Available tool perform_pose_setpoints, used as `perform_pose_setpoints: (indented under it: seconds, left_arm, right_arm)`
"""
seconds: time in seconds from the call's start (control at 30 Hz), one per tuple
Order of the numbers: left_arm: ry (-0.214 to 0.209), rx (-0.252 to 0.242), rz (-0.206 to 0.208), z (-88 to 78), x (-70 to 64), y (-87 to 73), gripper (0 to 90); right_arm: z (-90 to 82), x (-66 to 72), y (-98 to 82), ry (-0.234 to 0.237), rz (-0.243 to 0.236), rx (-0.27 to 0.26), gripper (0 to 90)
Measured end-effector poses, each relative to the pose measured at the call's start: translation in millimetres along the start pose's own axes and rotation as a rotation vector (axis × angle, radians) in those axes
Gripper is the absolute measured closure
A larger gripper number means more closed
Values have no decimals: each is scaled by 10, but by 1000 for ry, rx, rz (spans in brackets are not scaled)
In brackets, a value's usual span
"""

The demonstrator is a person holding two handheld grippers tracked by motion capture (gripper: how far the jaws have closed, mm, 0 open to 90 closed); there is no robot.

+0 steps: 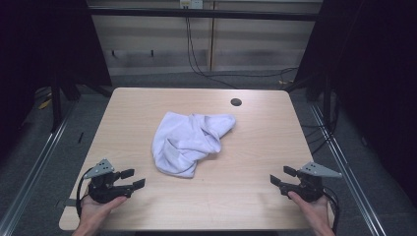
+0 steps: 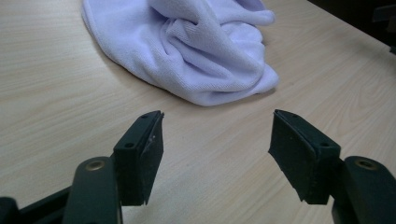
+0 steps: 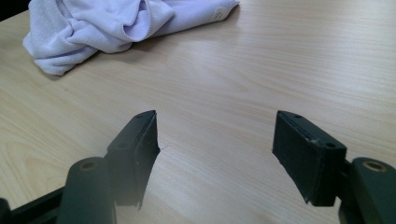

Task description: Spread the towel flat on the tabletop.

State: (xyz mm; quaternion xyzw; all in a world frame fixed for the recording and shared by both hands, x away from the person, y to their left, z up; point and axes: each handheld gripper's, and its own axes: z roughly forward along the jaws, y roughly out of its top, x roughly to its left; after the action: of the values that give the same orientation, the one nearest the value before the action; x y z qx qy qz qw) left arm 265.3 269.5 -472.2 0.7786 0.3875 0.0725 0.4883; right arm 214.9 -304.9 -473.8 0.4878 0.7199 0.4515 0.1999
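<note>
One crumpled white towel (image 1: 189,142) lies mid-table (image 1: 255,147). Two grippers, the left gripper (image 1: 132,179) and the right gripper (image 1: 282,176), sit near its front corners. One dark hole (image 1: 236,102) marks the far edge.

Towel (image 1: 189,141) mid-table (image 1: 255,147) — between tongs

The high view is looking down over the desk (image 1: 255,147) from its near edge; both gripper views are skimming low, sharing the crumpled towel (image 1: 189,140).
</note>
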Motion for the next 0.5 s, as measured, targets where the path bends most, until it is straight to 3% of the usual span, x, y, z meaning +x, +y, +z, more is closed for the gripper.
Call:
perform_pose_setpoints:
  seconds: [0.17, 0.23, 0.33, 0.4, 0.5]
  left_arm:
    - [45, -62, -28, -41, 86, 140, 311]
    - [61, -70, -14, 5, 120, 227, 329]
    - [56, -43, 56, 123, 128, 393, 385]
    - [42, -64, 51, 212, 138, 523, 390]
    - [18, -56, 77, 374, 140, 687, 389]
  right_arm:
    - [7, -4, -2, -6, -14, 14, 308]
    - [10, -17, -6, 0, -5, 18, 310]
    - [2, -31, 4, -4, 0, 3, 295]
    - [7, -33, -1, -1, -9, 11, 292]
    - [10, -12, -2, 13, -16, 18, 290]
